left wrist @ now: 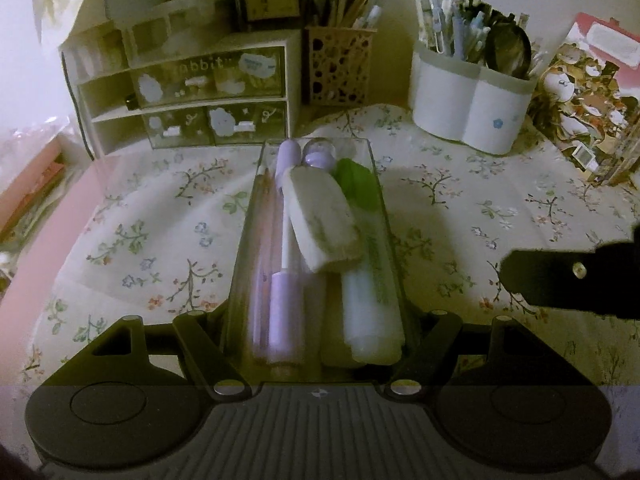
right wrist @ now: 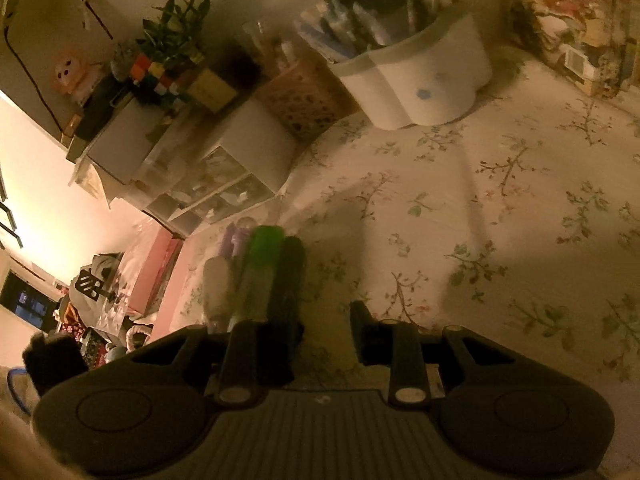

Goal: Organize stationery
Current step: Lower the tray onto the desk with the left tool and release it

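On a flowered cloth (left wrist: 460,200), in front of a crowded row of desk organisers, we hold a clear tray (left wrist: 376,184) by its near end with our left gripper (left wrist: 316,344), whose fingers close against the tray's two long sides. Inside lie a purple pen (left wrist: 285,288), a pale eraser (left wrist: 320,220), a green-capped marker (left wrist: 354,184) and a thin pinkish pencil (left wrist: 262,216), all lengthwise.

Our right gripper (right wrist: 326,334) hovers just right of the tray, released and holding nothing; its dark body shows at the right edge of the left view.

We judge the step to be placing or steadying the filled tray. To do it well, we should keep it level so the eraser, which rests on top of the other pieces, does not slide, and set it down flat in line with the drawer unit (left wrist: 188,92) and white pot (left wrist: 472,104) behind it.

Much is unclear. The tray's near end is hidden by our gripper, so we cannot tell whether it is lifted or rests on the cloth. The right view is dim and blurred, showing the tray's contents only as smears. The drawers' contents are unreadable.
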A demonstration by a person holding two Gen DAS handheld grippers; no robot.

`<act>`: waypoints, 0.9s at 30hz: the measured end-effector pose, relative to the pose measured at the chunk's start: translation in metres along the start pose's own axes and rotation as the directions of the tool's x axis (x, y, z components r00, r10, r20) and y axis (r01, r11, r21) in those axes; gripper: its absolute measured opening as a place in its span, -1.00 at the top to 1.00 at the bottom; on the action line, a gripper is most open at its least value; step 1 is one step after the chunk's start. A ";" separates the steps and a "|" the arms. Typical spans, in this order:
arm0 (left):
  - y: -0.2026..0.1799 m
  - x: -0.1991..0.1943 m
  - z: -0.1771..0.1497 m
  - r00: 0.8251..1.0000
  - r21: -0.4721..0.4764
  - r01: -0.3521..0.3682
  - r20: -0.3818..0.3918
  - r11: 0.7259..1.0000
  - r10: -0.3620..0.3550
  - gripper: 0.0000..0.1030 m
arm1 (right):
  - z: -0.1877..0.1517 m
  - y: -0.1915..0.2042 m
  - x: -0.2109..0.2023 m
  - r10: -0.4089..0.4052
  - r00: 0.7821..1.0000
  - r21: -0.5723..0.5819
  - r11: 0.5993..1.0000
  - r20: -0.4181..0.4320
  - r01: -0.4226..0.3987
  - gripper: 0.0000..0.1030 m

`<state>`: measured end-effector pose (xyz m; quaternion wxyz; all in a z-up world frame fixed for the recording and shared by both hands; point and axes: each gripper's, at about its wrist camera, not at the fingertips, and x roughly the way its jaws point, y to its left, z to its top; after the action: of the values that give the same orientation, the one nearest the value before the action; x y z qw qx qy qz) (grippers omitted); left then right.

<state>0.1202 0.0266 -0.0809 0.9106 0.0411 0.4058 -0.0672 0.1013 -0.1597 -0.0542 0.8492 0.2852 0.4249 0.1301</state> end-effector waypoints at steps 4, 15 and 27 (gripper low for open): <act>0.000 0.009 0.010 1.000 0.004 0.002 -0.006 1.000 -0.002 -0.42 | 0.000 -0.002 -0.003 0.001 1.000 0.007 1.000 0.009 -0.002 0.36; -0.001 0.020 0.020 1.000 0.002 0.006 0.018 1.000 -0.006 -0.45 | -0.004 -0.009 -0.008 -0.006 1.000 0.018 1.000 0.015 0.006 0.36; -0.004 -0.022 -0.003 0.996 0.031 -0.087 0.033 0.996 0.086 -0.82 | -0.011 0.006 -0.018 -0.054 0.997 -0.089 0.994 0.047 0.058 -0.33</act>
<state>0.1023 0.0247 -0.0664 0.9181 0.0721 0.3881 -0.0347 0.0819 -0.1587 -0.0446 0.8738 0.2373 0.4075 0.1189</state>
